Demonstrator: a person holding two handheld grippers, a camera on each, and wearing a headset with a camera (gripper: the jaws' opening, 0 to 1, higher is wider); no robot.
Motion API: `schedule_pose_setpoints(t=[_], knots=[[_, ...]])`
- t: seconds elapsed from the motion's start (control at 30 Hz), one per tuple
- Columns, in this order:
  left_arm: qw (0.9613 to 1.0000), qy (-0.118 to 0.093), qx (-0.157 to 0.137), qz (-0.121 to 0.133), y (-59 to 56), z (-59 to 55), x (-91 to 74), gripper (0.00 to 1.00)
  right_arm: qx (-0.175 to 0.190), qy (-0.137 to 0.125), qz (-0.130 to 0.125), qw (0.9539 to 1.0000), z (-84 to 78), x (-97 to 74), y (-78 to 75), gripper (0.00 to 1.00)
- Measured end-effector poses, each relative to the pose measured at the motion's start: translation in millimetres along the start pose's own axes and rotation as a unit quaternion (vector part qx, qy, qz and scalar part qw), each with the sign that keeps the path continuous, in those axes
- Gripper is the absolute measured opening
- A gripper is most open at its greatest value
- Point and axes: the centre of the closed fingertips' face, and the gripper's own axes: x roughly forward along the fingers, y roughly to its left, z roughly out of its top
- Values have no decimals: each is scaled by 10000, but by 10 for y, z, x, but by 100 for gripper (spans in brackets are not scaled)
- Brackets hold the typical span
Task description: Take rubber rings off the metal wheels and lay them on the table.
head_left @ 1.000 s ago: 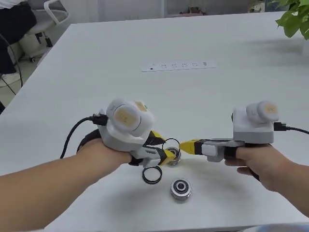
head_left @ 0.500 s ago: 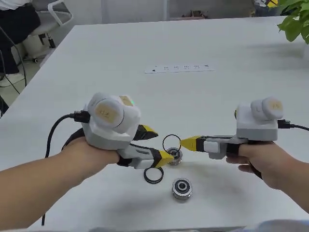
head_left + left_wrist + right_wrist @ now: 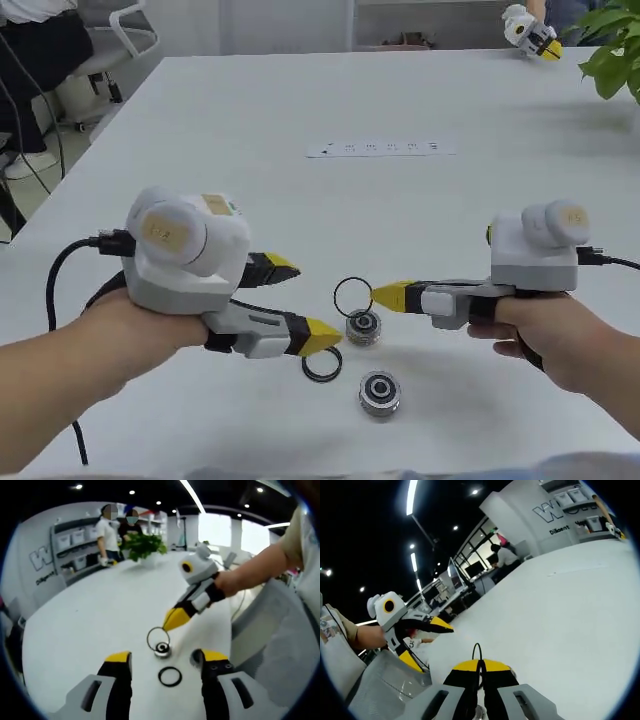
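1. Rubber ring number one (image 3: 321, 364) lies flat on the white table (image 3: 200, 120), close to the near edge. Just to its right, nearest of all, stands a metal wheel (image 3: 379, 391). I cannot tell whether that wheel wears a ring.
2. A second metal wheel (image 3: 362, 325) sits just behind, between the two grippers.
3. Another rubber ring (image 3: 352, 297) stands upright right above this wheel. It is pinched at its right side by the right gripper (image 3: 385, 296), whose yellow tips are pressed together on it. I cannot tell whether the ring touches the wheel.
4. The right gripper view shows the same thin ring (image 3: 476, 652) rising from between the closed tips.
5. The left gripper (image 3: 305, 302) hovers to the left of the wheel, its jaws spread wide with nothing between them. In its own view, the flat ring (image 3: 170, 676) and the wheel (image 3: 161, 650) lie ahead of the jaws.
6. Beyond the grippers the table is wide, bare room as far as a white power strip (image 3: 380, 148).
7. At the far right edge hang the leaves of a plant (image 3: 615, 50), and past the far left corner stands an office chair (image 3: 120, 30).
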Motion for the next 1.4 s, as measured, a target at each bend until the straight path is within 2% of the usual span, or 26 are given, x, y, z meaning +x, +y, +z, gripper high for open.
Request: schedule_pose_setpoints(t=[0.2, 0.6, 1.0, 1.4], knots=[[10000, -49, -50, 52, -16, -17, -117, 63, -25, 40, 45, 10000, 11, 22, 48, 0], [9996, -100, -194, 178, 5, -99, -317, 71, -31, 301, 174, 9994, -118, 133, 139, 0], [9992, -70, -317, 233, 7, -224, -382, 78, -10, 682, 304, 9972, -304, 238, 160, 0], [9985, -13, -447, 312, 17, -347, -458, 80, 84, 1042, 401, 9937, -520, 346, 185, 0]])
